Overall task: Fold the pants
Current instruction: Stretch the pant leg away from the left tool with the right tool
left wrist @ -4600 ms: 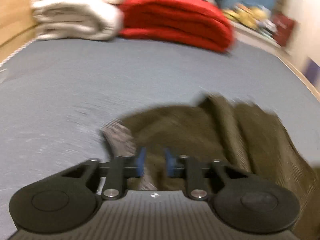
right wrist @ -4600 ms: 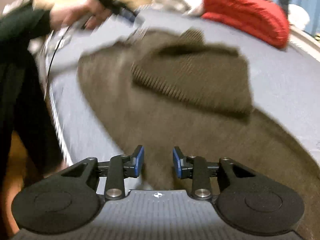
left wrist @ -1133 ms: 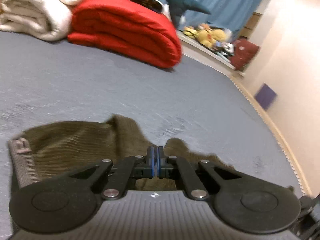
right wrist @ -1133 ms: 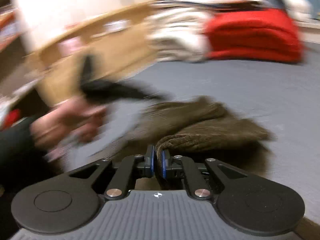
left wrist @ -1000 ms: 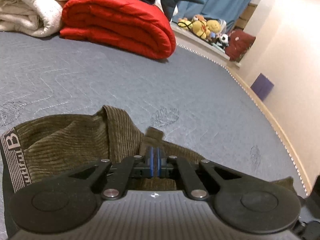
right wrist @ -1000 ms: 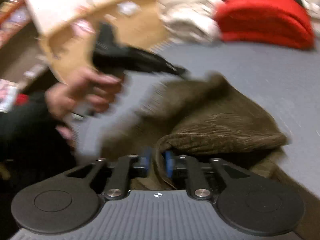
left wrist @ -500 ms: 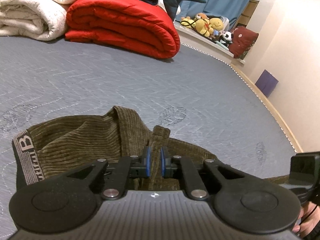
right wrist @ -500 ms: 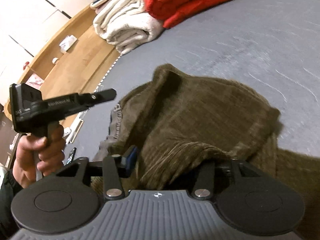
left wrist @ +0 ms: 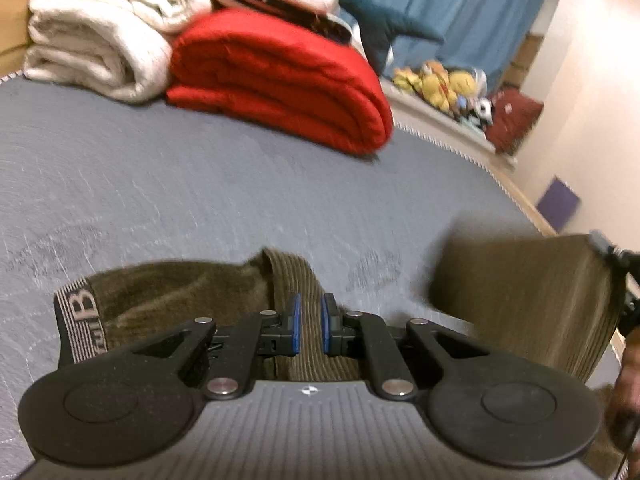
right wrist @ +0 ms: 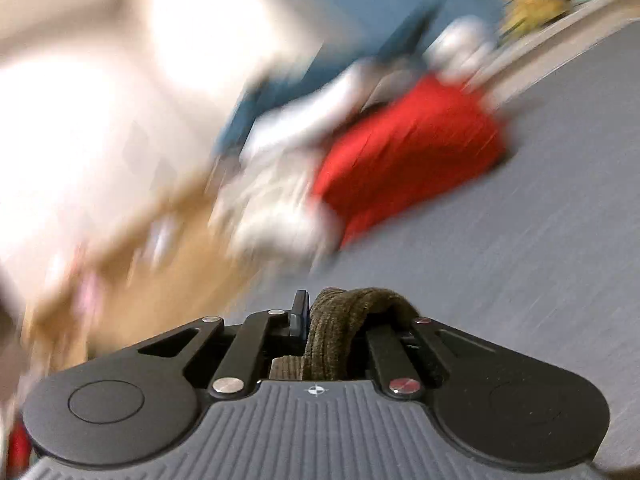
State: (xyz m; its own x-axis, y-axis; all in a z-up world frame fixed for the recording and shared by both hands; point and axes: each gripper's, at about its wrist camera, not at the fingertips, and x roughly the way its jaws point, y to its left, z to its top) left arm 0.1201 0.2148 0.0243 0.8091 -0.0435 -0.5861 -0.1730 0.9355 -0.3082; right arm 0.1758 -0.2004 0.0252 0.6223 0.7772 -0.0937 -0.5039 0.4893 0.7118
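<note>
Bed surface: we see a grey quilted mattress point(left wrist: 208, 184), flat, with faint stitched swirls, running wide and bare ahead of the left jaws up to the stacked bedding; its piped edge curves off far right of the jaws.
Room: cream wall at right, blue curtain point(left wrist: 472, 8) beyond the bed, a ledge with yellow plush toys point(left wrist: 436, 80) and a dark red cushion point(left wrist: 516, 116).
Red duvet point(left wrist: 280, 84): smooth puffy fabric folded in thick rounded layers, far ahead of the left jaws, touching the white blanket roll point(left wrist: 100, 40), which looks woolly and soft.
Pants point(left wrist: 172, 296): olive-brown ribbed corduroy. One part lies bunched directly ahead and left of the left jaws, with a grey elastic waistband point(left wrist: 78, 320) bearing a large letter B at the far left. A second part is lifted off the bed right of the jaws, hanging as a blurred flat panel.
Left gripper point(left wrist: 310, 320): black linkage, blue pads, jaws parted by a narrow gap; a raised ridge of corduroy runs through the gap, and we cannot tell whether the pads touch it.
Right gripper point(right wrist: 340, 320): view heavily motion-blurred. A thick rounded fold of the pants sits between the fingers and drapes over the right one, hiding its pad; we read the jaws as closed on this fold.
</note>
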